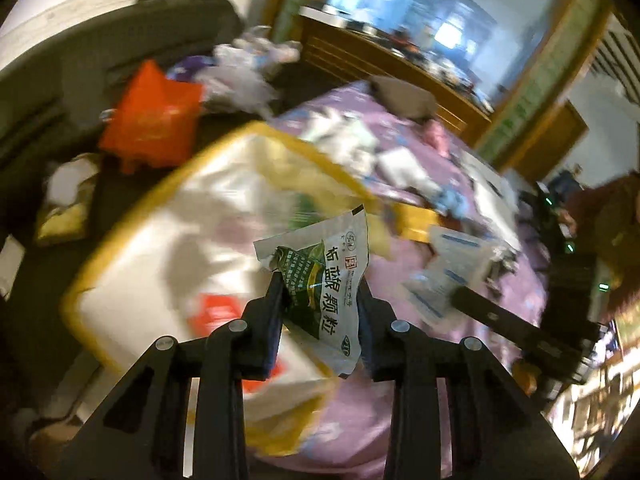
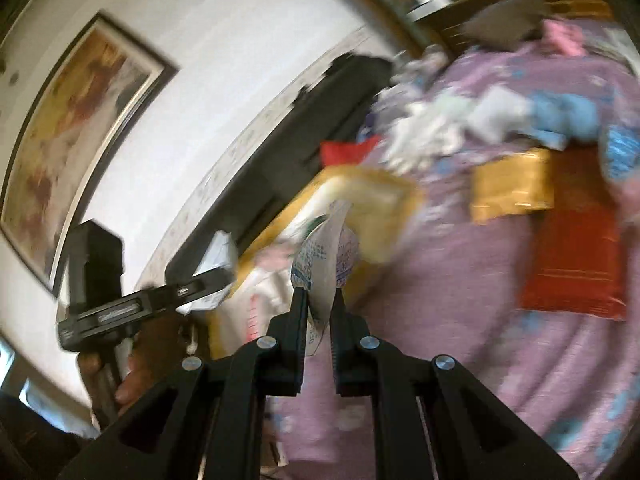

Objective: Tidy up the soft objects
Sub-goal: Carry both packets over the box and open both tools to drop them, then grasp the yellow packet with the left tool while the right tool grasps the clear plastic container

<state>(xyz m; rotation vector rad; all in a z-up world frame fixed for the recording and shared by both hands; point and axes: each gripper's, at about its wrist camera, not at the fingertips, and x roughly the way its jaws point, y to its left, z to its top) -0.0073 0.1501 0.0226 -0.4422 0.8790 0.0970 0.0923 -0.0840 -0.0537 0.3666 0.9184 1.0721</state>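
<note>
Left wrist view shows the left tongs [image 1: 320, 280] clamped on a green-and-white sachet [image 1: 320, 272] printed with Chinese characters; the packet stands up between the two black fingers, its top corner crumpled and its lower end hanging below the pads. Behind it, blurred, sits a big white bag with a yellow border [image 1: 180, 240], resting on the bed's pink floral cover [image 1: 460, 340]. Further back on the dark sofa [image 1: 60, 100] lie an orange bag [image 1: 154, 116] and a heap of pale plastic bags [image 1: 248, 68]. A wooden cabinet [image 1: 392, 68] with a mirror above it stands beyond the bed. At the right edge of this view the right tongs [image 1: 472, 296] come in from the side, gripping a white-and-blue sachet [image 1: 448, 268] above the cover.

From the right wrist view, the right tongs [image 2: 320, 288] are nearly shut, pinching that thin white sachet with blue print [image 2: 328, 260] on edge between the pads. The yellow-bordered bag [image 2: 360, 200] lies just behind it. On the bed cover [image 2: 460, 340] to the right are a flat yellow packet [image 2: 512, 188] and a red packet [image 2: 576, 256], the two touching or overlapping. Pale crumpled bags [image 2: 440, 128] lie further up the bed. At the left, a hand [image 2: 132, 376] holds the handle of the left tongs' body [image 2: 132, 312] in front of a white wall with a framed picture [image 2: 72, 144].
</note>
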